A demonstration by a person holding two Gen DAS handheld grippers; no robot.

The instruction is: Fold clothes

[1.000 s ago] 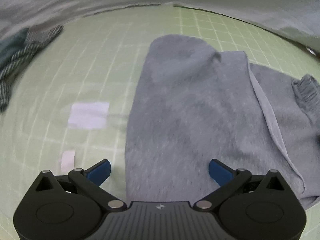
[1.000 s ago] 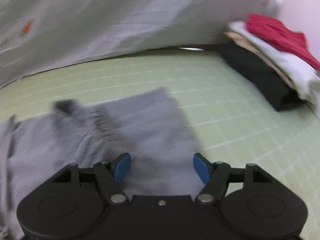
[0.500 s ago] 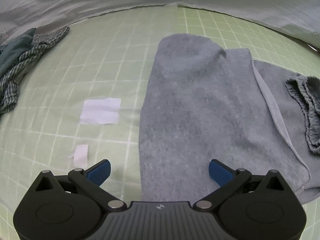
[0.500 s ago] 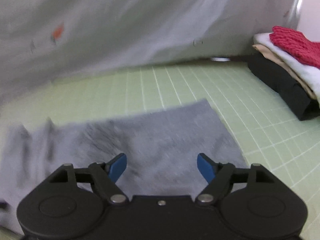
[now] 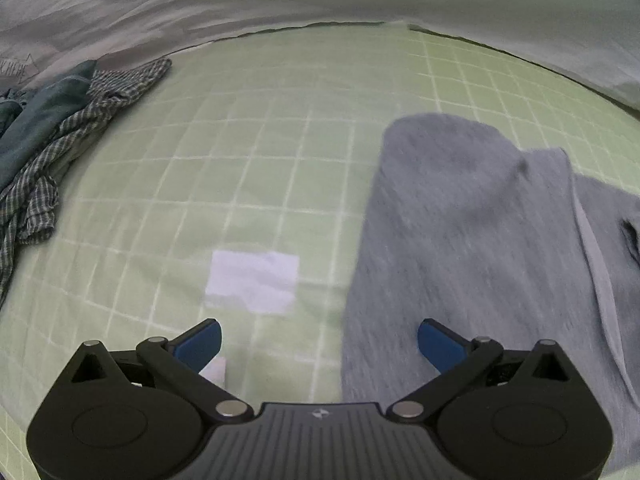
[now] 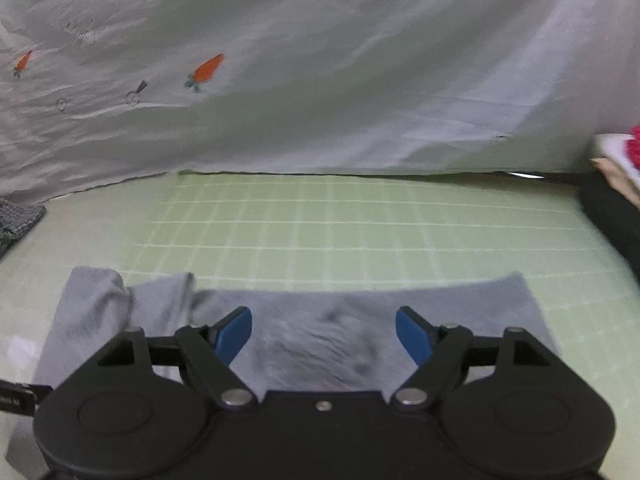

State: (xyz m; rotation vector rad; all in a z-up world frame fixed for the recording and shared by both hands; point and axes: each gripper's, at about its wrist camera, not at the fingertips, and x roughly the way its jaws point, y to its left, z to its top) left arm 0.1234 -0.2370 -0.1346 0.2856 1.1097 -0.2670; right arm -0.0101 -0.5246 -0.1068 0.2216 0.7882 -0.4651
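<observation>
Pale green gridded mat [image 5: 280, 168] across both views, backed at the far edge by a wrinkled white sheet printed with small carrots [image 6: 320, 80]. Grey fleece garment [image 5: 460, 248] flat on the mat, one layer folded over another with a raised edge running near to far; now at the right of the left wrist view, where half a second ago it sat nearly centred. Suggests the left gripper swinging leftward off the cloth, likely with one fold laid down. Heap of checked and dark green clothes [image 5: 60, 128] at far left, a folded stack topped with red [image 6: 624, 160] at far right. White paper label [image 5: 252, 286] on the mat just left of the garment. Left gripper [image 5: 320, 344] spread wide, empty, straddling the garment's left edge. Right gripper [image 6: 324, 334] likewise released, holding nothing, low over the grey cloth.
</observation>
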